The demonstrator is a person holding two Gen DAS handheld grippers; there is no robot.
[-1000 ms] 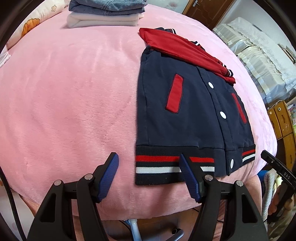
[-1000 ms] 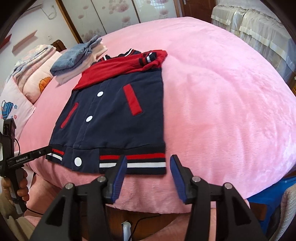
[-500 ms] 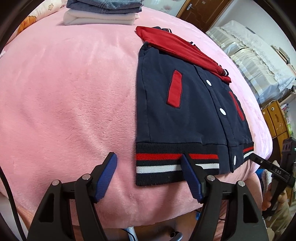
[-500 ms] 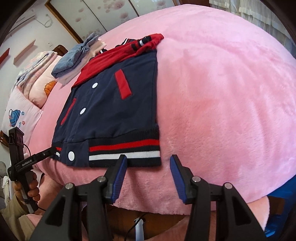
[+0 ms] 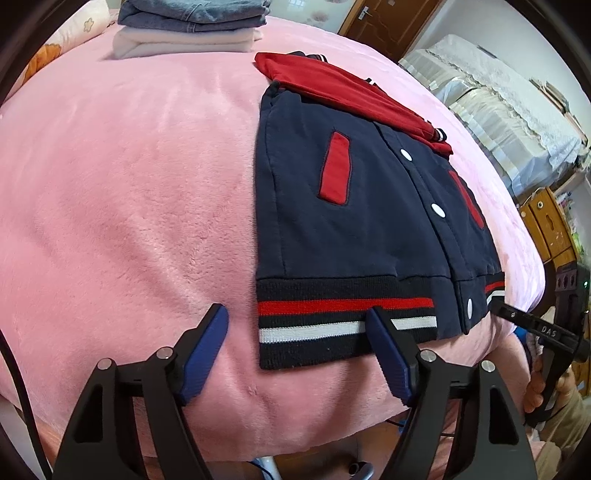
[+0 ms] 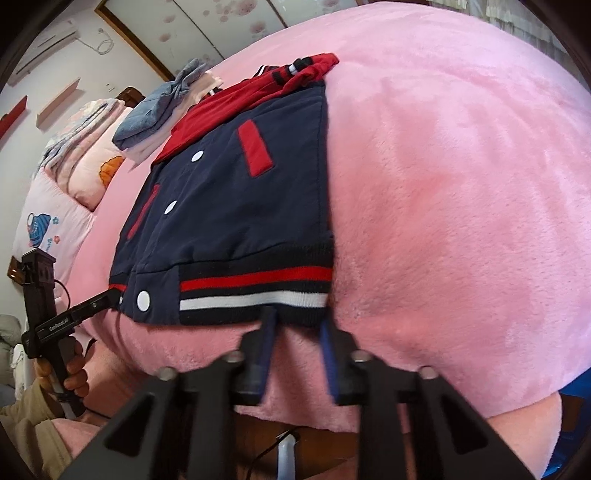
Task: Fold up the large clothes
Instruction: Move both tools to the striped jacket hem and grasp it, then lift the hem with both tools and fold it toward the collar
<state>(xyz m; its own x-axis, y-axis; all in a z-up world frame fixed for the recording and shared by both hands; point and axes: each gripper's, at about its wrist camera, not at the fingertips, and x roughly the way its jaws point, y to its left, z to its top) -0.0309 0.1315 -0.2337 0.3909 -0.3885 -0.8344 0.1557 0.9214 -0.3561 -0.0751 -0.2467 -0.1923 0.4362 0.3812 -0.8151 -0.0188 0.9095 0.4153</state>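
Left wrist view, left to right: pink blanket [image 5: 110, 177] fills the left half, folded clothes stack [image 5: 192, 29] upper left, jacket [image 5: 354, 206] flat at centre-right. Left gripper [image 5: 295, 345] at bottom centre, jaws wide apart, holding nothing — hem [image 5: 343, 321] corner between them. Right gripper [image 6: 297, 330] likewise parted and unloaded, tips at the hem's other corner, bottom centre. Pinch both corners evenly and deep into the ribbing before lifting — otherwise the fold skews.
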